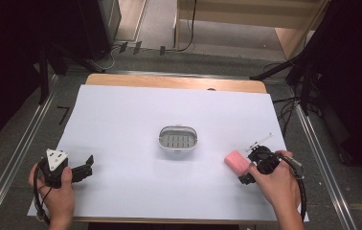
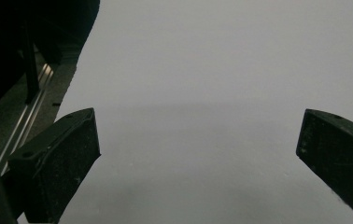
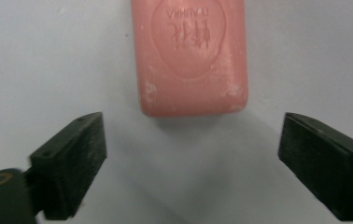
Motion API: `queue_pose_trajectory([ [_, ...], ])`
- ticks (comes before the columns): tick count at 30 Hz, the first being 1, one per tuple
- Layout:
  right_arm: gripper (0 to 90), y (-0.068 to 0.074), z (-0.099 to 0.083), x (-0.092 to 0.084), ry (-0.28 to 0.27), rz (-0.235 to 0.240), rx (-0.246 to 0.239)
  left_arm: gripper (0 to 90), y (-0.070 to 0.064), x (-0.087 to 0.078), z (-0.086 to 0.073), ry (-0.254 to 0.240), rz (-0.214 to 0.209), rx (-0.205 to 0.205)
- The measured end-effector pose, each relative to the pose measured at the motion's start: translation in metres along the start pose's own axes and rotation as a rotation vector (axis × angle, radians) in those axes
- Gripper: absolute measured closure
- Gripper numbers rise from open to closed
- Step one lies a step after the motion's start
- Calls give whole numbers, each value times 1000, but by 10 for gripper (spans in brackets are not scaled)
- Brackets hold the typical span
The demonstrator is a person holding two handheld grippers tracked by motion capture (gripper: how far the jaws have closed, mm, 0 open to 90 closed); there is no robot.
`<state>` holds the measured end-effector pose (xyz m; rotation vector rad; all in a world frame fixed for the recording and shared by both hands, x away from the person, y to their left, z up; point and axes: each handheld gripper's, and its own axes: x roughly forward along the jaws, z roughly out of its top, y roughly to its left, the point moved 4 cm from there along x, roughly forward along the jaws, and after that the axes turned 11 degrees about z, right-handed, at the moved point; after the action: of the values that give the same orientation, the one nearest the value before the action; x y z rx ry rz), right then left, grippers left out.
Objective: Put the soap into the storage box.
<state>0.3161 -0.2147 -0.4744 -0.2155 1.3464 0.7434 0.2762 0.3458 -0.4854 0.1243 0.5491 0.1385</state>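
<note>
The pink soap bar (image 3: 192, 56), rounded and chalky, bore an embossed oval stamp, perhaps Chinese characters, too blurred to read. It lay on white paper (image 1: 136, 120), right of the slotted dish (image 1: 178, 139). Both the right gripper (image 3: 191, 158) and the left gripper (image 2: 198, 154) gaped wide, empty

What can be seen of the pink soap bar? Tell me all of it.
The soap bar is a pink rounded rectangle, matte and waxy-looking, with an oval stamped emblem and raised lettering on top and whitish scuffs near its corners. It lies flat on the white sheet, right of the small dish. The open right tongs sit just short of it, not touching.
</note>
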Motion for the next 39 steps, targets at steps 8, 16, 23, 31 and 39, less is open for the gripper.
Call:
queue_pose_trajectory([
  [8, 93, 3, 19, 9, 2, 16, 26, 0, 0, 0, 0, 3, 0, 3],
  [16, 168, 3, 32, 21, 17, 21, 13, 0, 0, 0, 0, 3, -2, 4],
  [23, 306, 1, 37, 22, 9, 9, 19, 0, 0, 0, 0, 3, -8, 3],
  [31, 369, -1, 39, 23, 7, 25, 40, 0, 0, 0, 0, 4, -5, 3],
  [39, 375, -2, 45, 24, 18, 28, 56, 0, -2, 1, 0, 8, -5, 17],
])
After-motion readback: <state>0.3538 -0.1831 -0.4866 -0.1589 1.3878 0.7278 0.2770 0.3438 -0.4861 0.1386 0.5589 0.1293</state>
